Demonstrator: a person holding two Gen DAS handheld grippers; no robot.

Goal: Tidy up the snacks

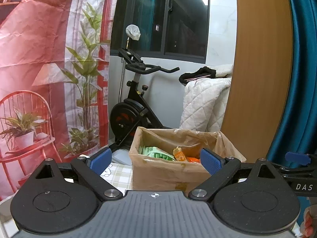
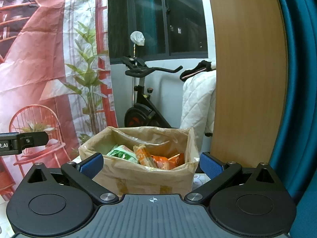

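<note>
1. A big red and white cloth (image 1: 39,69) with a printed chair and plants hangs across the left side of both views.
2. A tall wooden board (image 1: 261,69) stands at the right, with a blue curtain (image 1: 301,59) beside it.
3. A black exercise bike (image 1: 134,103) stands in the middle, far back, under a dark window (image 1: 178,19). A white quilt (image 1: 204,103) hangs just right of it.
4. A brown cardboard box (image 2: 142,176) lined with a see-through bag sits in the lower middle of both views, on a checked tablecloth (image 1: 118,174).
5. The snacks lie inside the box: a green packet (image 2: 122,153) at the left, an orange and white packet (image 2: 143,156) in the middle, and an orange packet (image 2: 168,160) at the right.
6. The left gripper (image 1: 156,161) is spread wide with nothing between its blue pads (image 1: 101,159). The box shows in the gap.
7. The right gripper (image 2: 151,163) is also spread wide and holds nothing. The box sits between its pads (image 2: 210,167), farther back.
</note>
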